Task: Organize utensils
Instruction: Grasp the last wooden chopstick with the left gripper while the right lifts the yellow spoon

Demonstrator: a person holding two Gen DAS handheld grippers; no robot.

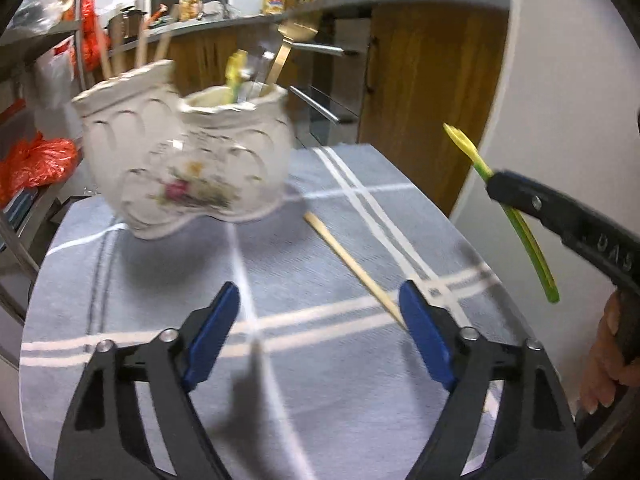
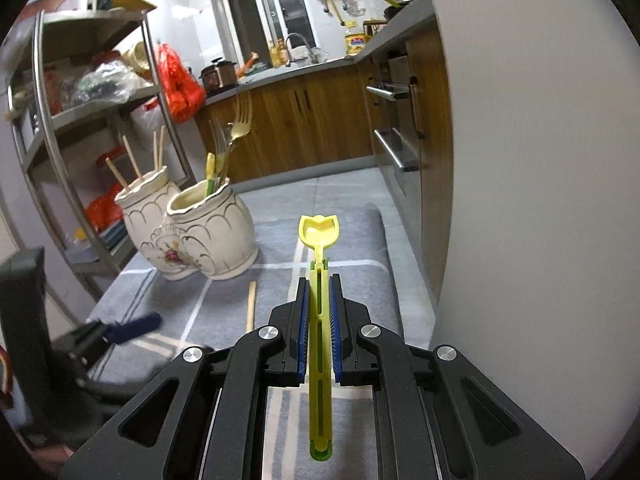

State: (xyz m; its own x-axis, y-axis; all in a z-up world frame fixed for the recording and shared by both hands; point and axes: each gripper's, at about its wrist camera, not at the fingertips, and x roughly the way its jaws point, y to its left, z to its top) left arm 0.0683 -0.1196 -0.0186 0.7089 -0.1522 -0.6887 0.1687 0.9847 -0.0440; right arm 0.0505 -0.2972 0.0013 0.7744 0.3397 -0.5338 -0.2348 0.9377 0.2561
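Note:
A white ceramic twin holder (image 1: 192, 168) (image 2: 192, 232) stands on the grey striped cloth (image 1: 328, 248) (image 2: 360, 248). Its left pot holds several chopsticks (image 2: 132, 164); its right pot holds forks (image 2: 236, 132) and a yellow-green utensil. One loose chopstick (image 1: 352, 268) (image 2: 251, 304) lies on the cloth, its near end beside the right finger of my left gripper (image 1: 318, 296), which is open with nothing pressed between its pads. My right gripper (image 2: 319, 280) (image 1: 496, 186) is shut on a yellow-green plastic spoon (image 2: 320, 232) (image 1: 468, 148), held up over the cloth's right side.
A metal shelf rack (image 2: 40, 120) with bags stands left of the table. Wooden cabinets (image 2: 300, 120) with a cluttered counter lie beyond. A white wall (image 2: 520, 160) and steel drawer handles (image 2: 394, 152) border the right side. A hand (image 1: 612, 360) holds the right gripper.

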